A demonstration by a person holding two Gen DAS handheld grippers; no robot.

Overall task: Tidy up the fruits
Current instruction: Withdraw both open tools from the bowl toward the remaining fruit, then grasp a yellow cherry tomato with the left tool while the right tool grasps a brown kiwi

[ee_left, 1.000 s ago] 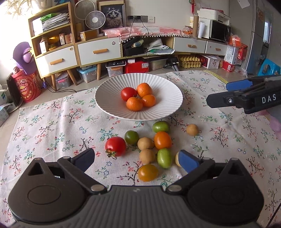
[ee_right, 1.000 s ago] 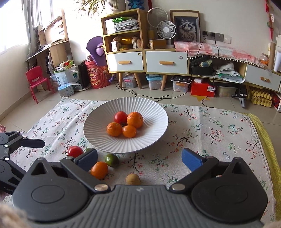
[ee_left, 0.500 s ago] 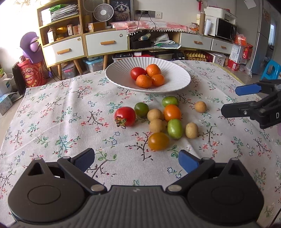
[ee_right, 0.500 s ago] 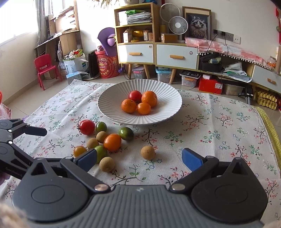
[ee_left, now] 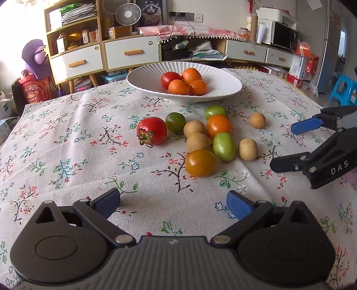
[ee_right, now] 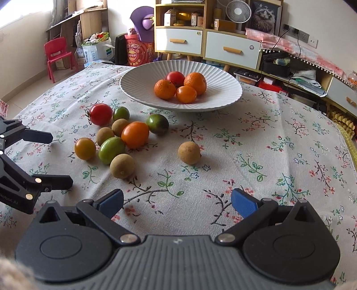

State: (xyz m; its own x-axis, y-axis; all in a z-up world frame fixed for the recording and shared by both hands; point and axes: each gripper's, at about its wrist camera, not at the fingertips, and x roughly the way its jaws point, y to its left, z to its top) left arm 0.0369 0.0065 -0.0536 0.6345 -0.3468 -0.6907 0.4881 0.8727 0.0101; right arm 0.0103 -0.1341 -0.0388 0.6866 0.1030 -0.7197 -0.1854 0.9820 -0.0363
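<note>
Left gripper point(ee_left: 173, 204) and right gripper point(ee_right: 177, 200) both sit low over the floral tablecloth point(ee_left: 67, 138), fingers spread wide, holding nothing. Just ahead lies a loose fruit cluster — yellow tomato point(ee_left: 200, 162), green tomato point(ee_left: 223, 146), red tomato point(ee_left: 152, 131), brown longans. Farther back — white ribbed plate point(ee_left: 225, 85) holding three oranges and one red tomato.

Two low, near wrist views, seemingly converging on shared fruit cluster point(ee_left: 207, 136).

A home: drawer cabinets point(ee_left: 131, 53), fan point(ee_left: 125, 13), microwave point(ee_left: 283, 35).
</note>
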